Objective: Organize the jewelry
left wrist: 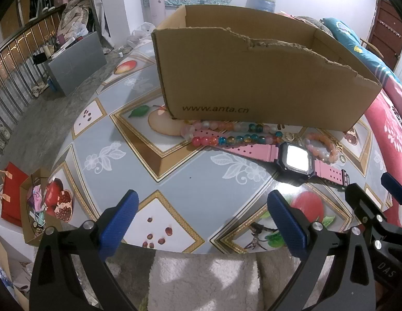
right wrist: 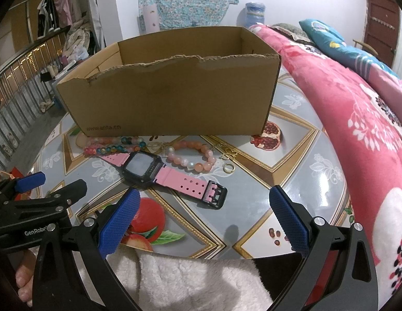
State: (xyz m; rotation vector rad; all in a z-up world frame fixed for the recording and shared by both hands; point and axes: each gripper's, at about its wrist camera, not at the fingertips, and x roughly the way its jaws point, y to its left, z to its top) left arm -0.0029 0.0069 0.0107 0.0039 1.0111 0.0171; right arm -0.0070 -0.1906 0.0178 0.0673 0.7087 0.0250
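Both grippers are hovering low over the near edge of the round table (right wrist: 299, 181), nothing between their fingers. Left gripper (left wrist: 201, 217): blue fingers (left wrist: 123, 220) standing wide apart, empty. Right gripper (right wrist: 205, 220): fingers (right wrist: 289, 223) likewise spread wide, empty; its tips are also showing at 3 o'clock in the left wrist view.

Cardboard box (right wrist: 170, 98) is sitting open-topped at 12 o'clock of the table, near wall torn ragged along the top edge. All jewelry is lying on the tablecloth in front of the box, none seen inside it.

Pink watch (right wrist: 159, 173) is lying flat, face up, strap stretched out, buckle end pointing toward the right gripper. Multicoloured bead bracelet (right wrist: 112, 146) is lying at 10 o'clock of the watch, just beside the box wall, overlapping the strap end. Peach bead bracelet (right wrist: 193, 156) is lying at 2 o'clock of the watch, close beside it. Small gold ring (right wrist: 229, 168) is resting just beside the peach bracelet, at its 4 o'clock.
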